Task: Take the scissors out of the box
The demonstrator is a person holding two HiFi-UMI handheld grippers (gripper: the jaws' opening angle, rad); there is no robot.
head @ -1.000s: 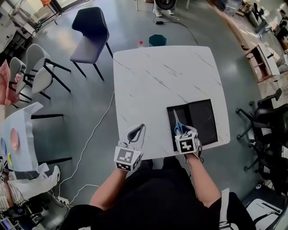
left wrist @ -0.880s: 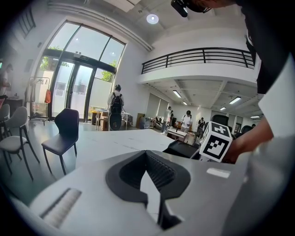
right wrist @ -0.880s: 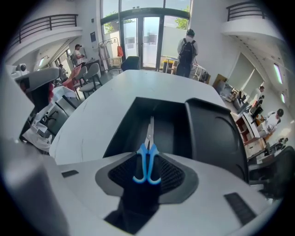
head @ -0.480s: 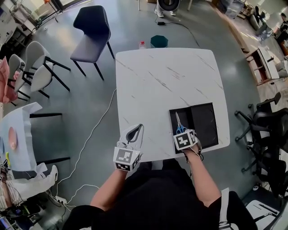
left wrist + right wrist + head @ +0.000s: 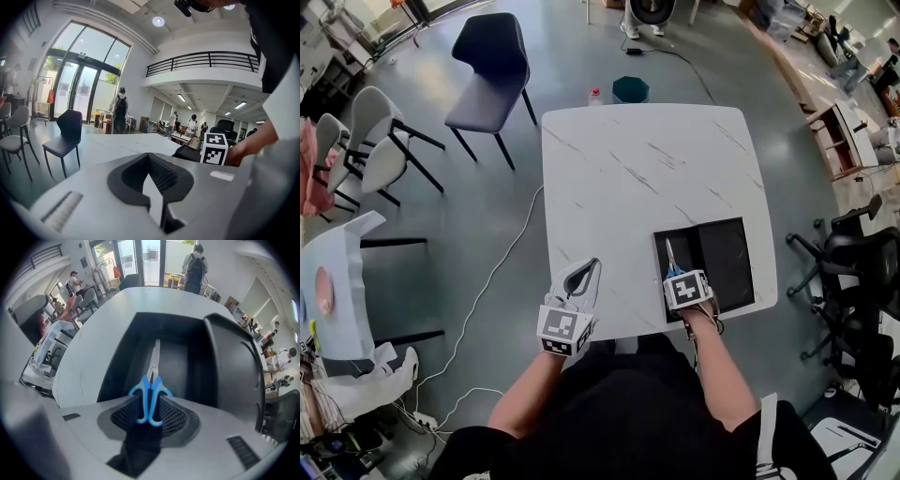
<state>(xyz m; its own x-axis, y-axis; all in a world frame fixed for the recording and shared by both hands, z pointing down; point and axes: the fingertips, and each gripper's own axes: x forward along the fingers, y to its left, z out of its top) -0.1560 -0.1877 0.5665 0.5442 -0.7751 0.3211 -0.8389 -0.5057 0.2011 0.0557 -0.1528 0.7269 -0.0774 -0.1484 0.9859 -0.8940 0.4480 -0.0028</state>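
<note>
Blue-handled scissors (image 5: 671, 257) lie closed in the left part of a shallow black box (image 5: 727, 258) on the white marble table (image 5: 628, 159), blades pointing away from me. My right gripper (image 5: 679, 276) points straight down over the handles. In the right gripper view the scissors (image 5: 151, 380) have their blue loops between the two ribbed pads (image 5: 123, 417), and the jaws are closing around them; the scissors still rest on the box (image 5: 187, 357) floor. My left gripper (image 5: 584, 273) rests near the table's front edge, shut and empty. In the left gripper view its jaws (image 5: 150, 157) meet at the tips.
The box has a raised black divider (image 5: 229, 362) to the right of the scissors. A dark chair (image 5: 487, 66) and a teal bin (image 5: 629, 88) stand beyond the table; a black office chair (image 5: 853, 258) is to the right. A white cable (image 5: 502, 267) runs along the floor.
My right gripper has sunk lower over the scissors' handles, now covering more of them. The left gripper has stayed in place.
</note>
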